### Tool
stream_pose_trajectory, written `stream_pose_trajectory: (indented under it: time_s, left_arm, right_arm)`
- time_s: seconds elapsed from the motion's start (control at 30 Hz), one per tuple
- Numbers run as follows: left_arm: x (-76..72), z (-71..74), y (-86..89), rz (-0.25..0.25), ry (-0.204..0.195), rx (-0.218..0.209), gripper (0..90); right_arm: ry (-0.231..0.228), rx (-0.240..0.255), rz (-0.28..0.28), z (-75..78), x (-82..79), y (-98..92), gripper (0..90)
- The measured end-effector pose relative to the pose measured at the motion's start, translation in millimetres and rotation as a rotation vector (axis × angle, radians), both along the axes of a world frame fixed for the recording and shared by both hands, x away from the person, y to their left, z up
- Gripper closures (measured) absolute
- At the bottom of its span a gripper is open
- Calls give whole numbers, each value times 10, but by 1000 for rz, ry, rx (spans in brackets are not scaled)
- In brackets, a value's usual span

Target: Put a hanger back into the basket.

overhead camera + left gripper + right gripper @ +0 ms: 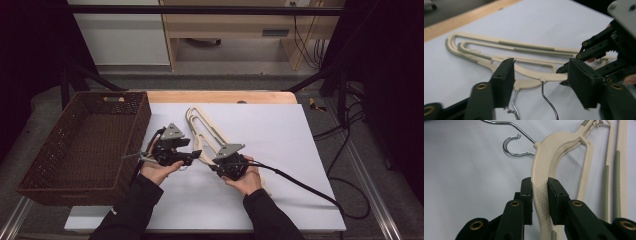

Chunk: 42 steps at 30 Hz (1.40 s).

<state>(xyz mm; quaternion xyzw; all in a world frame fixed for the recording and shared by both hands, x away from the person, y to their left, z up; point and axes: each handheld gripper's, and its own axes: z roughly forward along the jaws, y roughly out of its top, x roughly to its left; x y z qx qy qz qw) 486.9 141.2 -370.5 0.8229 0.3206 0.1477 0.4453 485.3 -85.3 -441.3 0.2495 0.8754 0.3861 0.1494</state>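
A brown woven basket (82, 145) sits at the left, on the edge of the white table (280, 135). Next to it, the left gripper (539, 75) has its jaws spread wide, with nothing pinched between them. Two cream plastic hangers (207, 131) with metal hooks (514, 147) lie in the middle of the table, one on top of the other. The right gripper (540, 192) pinches the top hanger's arm tight.
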Motion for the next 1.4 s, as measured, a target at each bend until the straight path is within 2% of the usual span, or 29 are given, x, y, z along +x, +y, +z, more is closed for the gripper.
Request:
stream_pose_trajectory:
  time_s: [0.03,0.07,0.1,0.23,0.3,0.4,0.5,0.73,0.8,0.83,0.97,1.0,1.03,1.1,1.13,1.23,1.3,1.33,1.37,1.4]
  left_arm:
    - [-45,62,84,13,-29,-32,301]
    - [-45,62,84,13,-29,-32,266]
    - [-68,90,130,16,-42,-50,232]
    - [-181,187,320,25,-79,-107,185]
    - [-241,216,411,29,-99,-122,155]
    - [-324,230,528,42,-107,-132,111]
    - [-390,205,621,54,-110,-131,93]
    - [-457,103,693,68,-109,-128,99]
    - [-456,79,690,71,-109,-115,101]
    - [-455,65,686,72,-108,-115,101]
    - [-450,-8,658,68,-96,-109,103]
    - [-447,-27,648,66,-94,-107,103]
    - [-445,-44,637,64,-90,-102,103]
    - [-441,-72,614,59,-86,-89,103]
    - [-440,-82,603,58,-86,-86,103]
    - [-442,-93,594,57,-89,-77,109]
    - [-444,-97,601,59,-90,-82,113]
    - [-448,-95,612,62,-91,-86,118]
    - [-448,-95,612,62,-91,-86,120]
    - [-450,-92,617,62,-92,-88,120]
  right_arm:
    - [2,-2,-12,14,-6,-5,758]
    - [2,-2,-12,14,-6,-5,758]
    - [-9,1,-9,35,-2,-20,760]
    - [-21,0,-17,68,-7,-41,763]
    - [-29,-2,-19,95,-6,-64,766]
    - [-43,-11,-37,138,-14,-94,772]
    - [-61,-28,-56,187,-21,-134,780]
    - [-93,-25,-100,295,-18,-258,804]
    - [-112,-11,-140,350,-15,-343,815]
    - [-112,-11,-140,350,-15,-343,822]
    - [-154,-14,-201,428,-3,-484,852]
    - [-163,-5,-229,444,18,-556,863]
    - [-163,-5,-229,444,18,-556,863]
    - [-165,12,-251,449,48,-627,867]
    - [-159,37,-261,455,69,-693,868]
    - [-155,57,-265,471,75,-740,868]
    - [-162,68,-264,498,54,-770,868]
    - [-160,97,-242,547,24,-798,869]
    - [-160,97,-242,547,24,-798,869]
    - [-158,124,-227,574,4,-807,868]
